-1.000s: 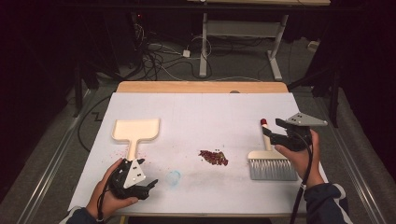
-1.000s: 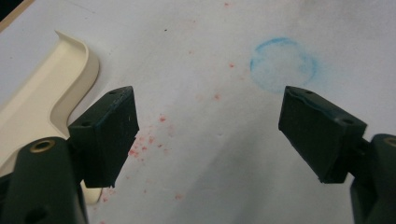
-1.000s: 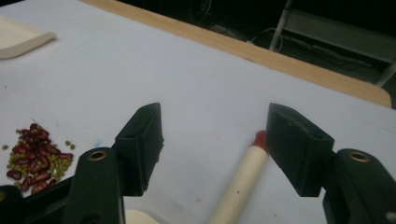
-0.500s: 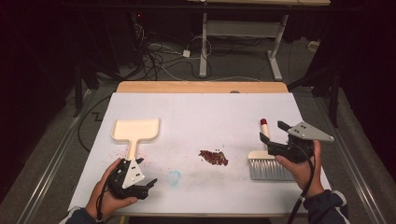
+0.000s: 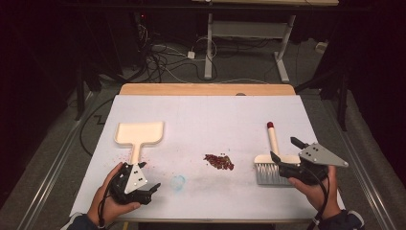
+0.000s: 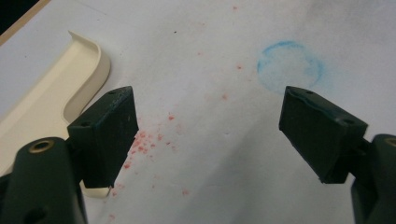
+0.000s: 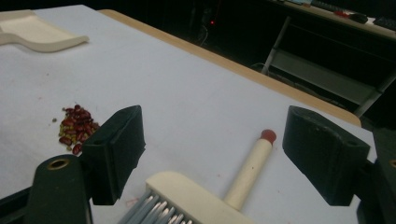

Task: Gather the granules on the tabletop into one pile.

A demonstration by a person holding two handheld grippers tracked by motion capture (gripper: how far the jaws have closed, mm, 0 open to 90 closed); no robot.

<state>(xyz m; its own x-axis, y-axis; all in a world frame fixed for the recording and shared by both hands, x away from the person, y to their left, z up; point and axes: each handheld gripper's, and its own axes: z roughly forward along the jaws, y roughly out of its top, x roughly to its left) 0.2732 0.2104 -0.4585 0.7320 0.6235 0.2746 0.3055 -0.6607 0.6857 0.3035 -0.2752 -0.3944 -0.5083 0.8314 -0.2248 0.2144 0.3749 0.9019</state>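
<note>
At a white-covered table (image 5: 206, 110), the person's right gripper (image 5: 283, 152) has drawn back toward the near right edge since a second ago, when it sat over the handle of the small brush (image 5: 271, 158); its jaws have just been opening and now stand spread wide, released, with nothing pressed between them. In the right gripper view the brush (image 7: 219, 186) lies flat on the table just beyond the two black pads, its cream handle and red tip pointing toward the far side, its grey bristles nearest the hand; the pads flank it without touching. The brush itself has stayed where it was, right of centre. The little heap of red and greenish beans (image 5: 219, 161) has not shifted, lying between brush and left hand. The left gripper (image 5: 149, 189) rests at the near left as before, its jaws also apart and empty, hovering over bare table flecked with red crumbs. A faint blue ring (image 6: 290, 64) marks the cover just ahead of it. The cream dustpan (image 5: 139, 134) lies on the left, its handle pointing at the left hand, its end just beside one jaw.
</note>
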